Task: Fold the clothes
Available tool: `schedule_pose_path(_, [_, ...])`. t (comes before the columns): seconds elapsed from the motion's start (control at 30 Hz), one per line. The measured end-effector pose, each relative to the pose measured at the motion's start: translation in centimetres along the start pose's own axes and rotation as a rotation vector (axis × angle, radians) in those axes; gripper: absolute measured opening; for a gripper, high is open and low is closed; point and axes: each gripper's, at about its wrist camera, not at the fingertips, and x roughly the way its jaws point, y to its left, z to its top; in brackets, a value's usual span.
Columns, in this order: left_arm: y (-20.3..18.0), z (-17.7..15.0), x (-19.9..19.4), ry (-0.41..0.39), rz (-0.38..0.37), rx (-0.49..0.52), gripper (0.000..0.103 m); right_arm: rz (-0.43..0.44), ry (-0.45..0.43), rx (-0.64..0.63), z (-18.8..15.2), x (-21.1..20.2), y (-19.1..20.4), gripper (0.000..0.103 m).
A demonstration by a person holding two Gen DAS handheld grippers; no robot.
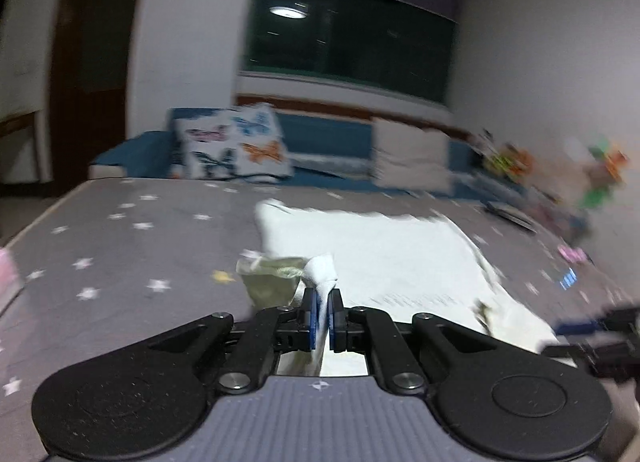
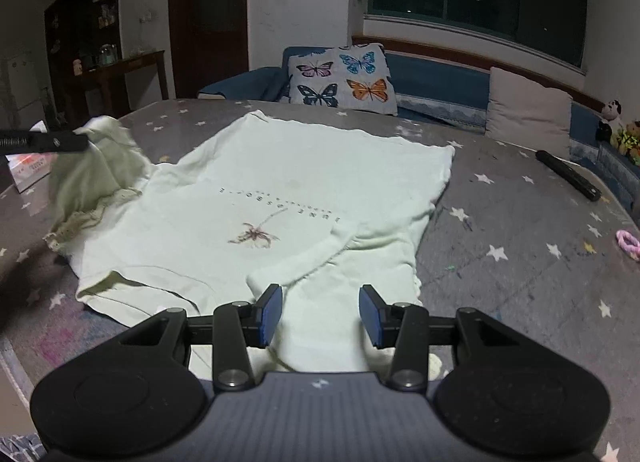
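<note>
Right wrist view: pale green shirt (image 2: 296, 182) spread on the star-print bed (image 2: 520, 222), one sleeve lifted at frame left.

Right gripper (image 2: 320, 312) low at the bottom centre, fingers (image 2: 270, 314) apart, empty, straddling the near sleeve (image 2: 304, 262) that lies folded inward, running from lower left up to the right. Left gripper (image 2: 60, 141) at the far left edge, clamped on the other sleeve (image 2: 96, 166), raised off the bed and drooping. In the left wrist view, fingers (image 1: 311, 318) together on that pinch of cloth at centre frame, body of the shirt stretching away to the right. Shirt's long axis running away toward the butterfly pillow (image 2: 340, 76). Likely next: lifted sleeve carried rightward across the print; left hand nearer, already holding. Picture blurred there, so grip depth unclear.
</note>
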Motion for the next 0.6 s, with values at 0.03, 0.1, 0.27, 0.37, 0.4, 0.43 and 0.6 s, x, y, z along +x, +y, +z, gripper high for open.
schedule_pose_path(0.03, [-0.6,-0.2,0.4,0.02,-0.025,0.022,0.006,0.004,0.0,-0.002,0.1,0.0,0.1,0.043])
schedule_pose_path(0.1, [-1.7,-0.6,1.2,0.065,-0.048,0.055,0.008,0.012,0.0,-0.005,0.2,0.2,0.3,0.043])
schedule_pose_path(0.27, [-2.4,-1.8,2.2,0.162,-0.105,0.093,0.012,0.03,0.005,-0.014,0.4,0.3,0.6,0.043])
schedule_pose_path(0.37, [-2.0,-1.2,1.7,0.157,-0.12,0.096,0.012,0.042,0.006,-0.017,0.7,0.4,0.8,0.043])
schedule_pose_path(0.4, [-1.6,-0.7,1.5,0.148,-0.123,0.087,0.012,0.047,0.006,-0.019,0.8,0.4,0.8,0.043])
schedule_pose_path(0.43, [-1.1,-0.2,1.5,0.139,-0.125,0.077,0.013,0.052,0.006,-0.021,1.0,0.4,0.8,0.043])
schedule_pose_path(0.6, [1.0,1.0,2.8,0.122,-0.027,0.083,0.013,0.078,0.001,-0.03,1.8,1.0,1.3,0.043])
